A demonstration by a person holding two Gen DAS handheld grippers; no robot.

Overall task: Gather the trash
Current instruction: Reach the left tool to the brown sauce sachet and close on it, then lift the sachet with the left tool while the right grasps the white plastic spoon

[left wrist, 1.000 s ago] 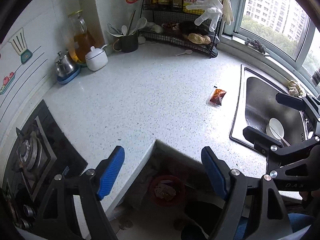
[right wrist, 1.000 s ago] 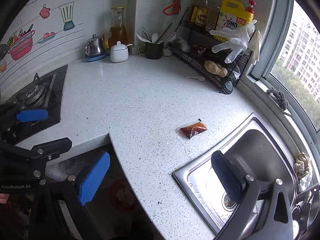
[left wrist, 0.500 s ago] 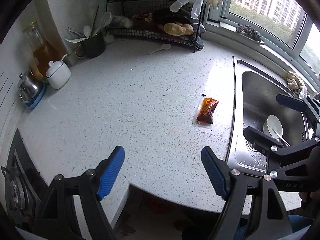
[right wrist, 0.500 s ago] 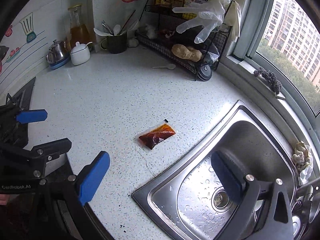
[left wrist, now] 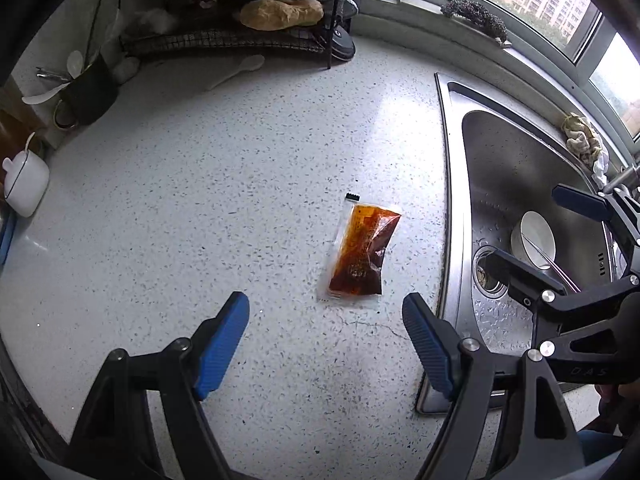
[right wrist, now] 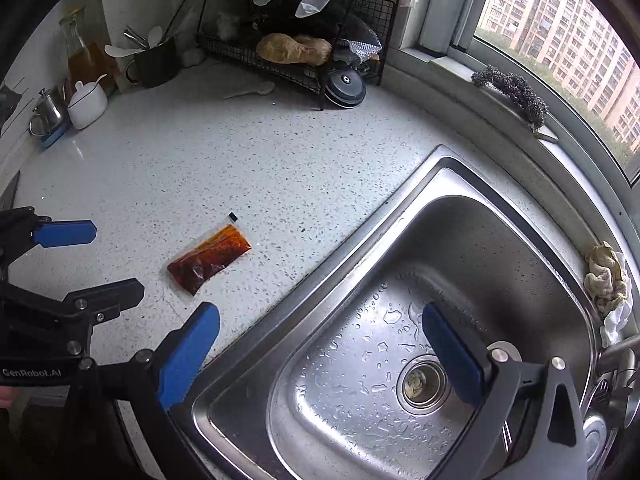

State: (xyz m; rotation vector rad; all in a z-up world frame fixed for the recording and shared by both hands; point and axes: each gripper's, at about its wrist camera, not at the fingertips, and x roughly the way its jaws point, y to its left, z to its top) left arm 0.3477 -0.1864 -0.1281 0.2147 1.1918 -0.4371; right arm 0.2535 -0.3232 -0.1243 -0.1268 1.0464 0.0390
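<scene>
Your left gripper [left wrist: 326, 340] hangs with its jaws wide apart and empty, just short of the sauce packet [left wrist: 360, 256]. The packet lies flat on the counter [left wrist: 200, 200], just left of the sink [left wrist: 452, 200]. Straddle its narrow width, press low, then pinch. Your right gripper [right wrist: 320, 354], also apart and empty, hovers over the sink; keep it clear.

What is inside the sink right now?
In the sink: a white bowl with a utensil across it, water drops and the drain. The right gripper covers part of the basin.

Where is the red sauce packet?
The sauce packet lies flat on the counter, just left of the sink, ahead of the open left gripper.
</scene>
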